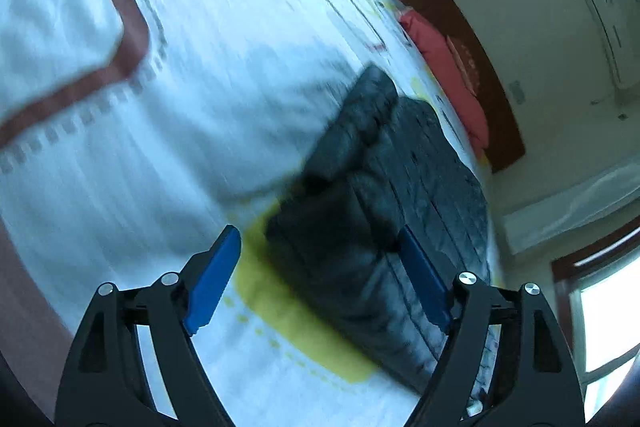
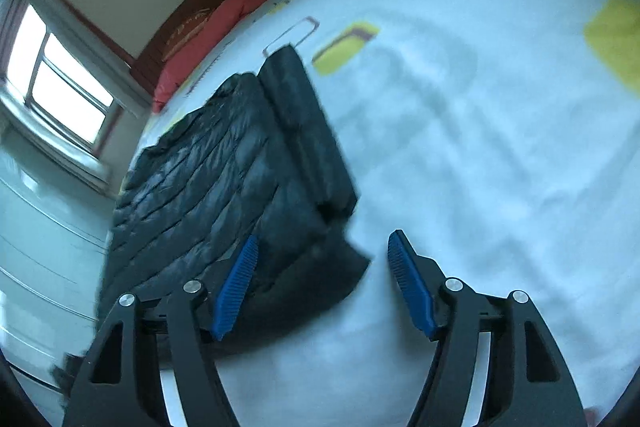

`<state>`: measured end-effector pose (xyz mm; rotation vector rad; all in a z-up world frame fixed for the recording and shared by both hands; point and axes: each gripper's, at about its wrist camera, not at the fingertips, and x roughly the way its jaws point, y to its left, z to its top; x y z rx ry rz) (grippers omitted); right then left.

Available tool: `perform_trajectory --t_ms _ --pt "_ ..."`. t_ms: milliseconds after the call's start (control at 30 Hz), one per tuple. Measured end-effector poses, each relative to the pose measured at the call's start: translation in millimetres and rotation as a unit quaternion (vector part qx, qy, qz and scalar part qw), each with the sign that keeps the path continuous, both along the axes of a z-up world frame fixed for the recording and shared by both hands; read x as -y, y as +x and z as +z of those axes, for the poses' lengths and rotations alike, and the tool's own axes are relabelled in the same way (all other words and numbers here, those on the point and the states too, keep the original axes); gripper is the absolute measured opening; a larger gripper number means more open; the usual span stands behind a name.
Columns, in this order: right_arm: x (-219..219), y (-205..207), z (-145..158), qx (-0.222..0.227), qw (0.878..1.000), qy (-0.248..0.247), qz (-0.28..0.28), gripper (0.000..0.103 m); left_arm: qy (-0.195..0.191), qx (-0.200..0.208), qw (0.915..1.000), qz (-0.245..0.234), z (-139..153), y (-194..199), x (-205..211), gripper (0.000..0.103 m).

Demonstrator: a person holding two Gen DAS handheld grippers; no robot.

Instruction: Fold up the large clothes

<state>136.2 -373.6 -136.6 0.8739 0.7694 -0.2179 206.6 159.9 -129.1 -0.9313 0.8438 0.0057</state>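
black puffer jacket (image 1: 384, 211) lies on the bed (image 1: 168, 115), close to the bed's side edge nearest the window wall, partly folded: a sleeve (image 2: 308, 131) is laid back along the body, quilted panel flat beside it. red pillows (image 2: 200, 43) sit at the head end, well apart from the jacket.

left gripper (image 1: 320, 279) hangs over the jacket's near end, fingers (image 1: 212, 283) spread wide, nothing pinched; the dark fabric shows between them but the pads don't press on it. right gripper (image 2: 324, 283) is over the jacket's near corner, fingers (image 2: 236, 283) also spread, one blue pad in front of the fabric and the other over bare sheet, no grip (both views are motion-blurred, so contact with the cloth can't be confirmed).

likely step: going for the next fold. to do it well: bring each pair of fingers down on a near-end corner, pinch the whole thickness and not just the slick top shell, lift both corners level together, carry them over toward the far end, keep the sleeve tucked so it doesn't slide out, then set down with edges lined up.
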Motion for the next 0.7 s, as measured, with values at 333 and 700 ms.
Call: perform_trajectory --t_ms 333,700 --pt "1.5 29.8 -9.0 0.029 0.999 0.007 -0.045 0.056 -0.017 0.01 0.9996 0.022 -8.7 26.0 17.4 0.067" --pt "0.5 5.9 -0.7 0.061 0.998 0.024 -0.02 0.024 0.004 0.025 0.9996 0.011 1.9 9.2 18.0 0.027"
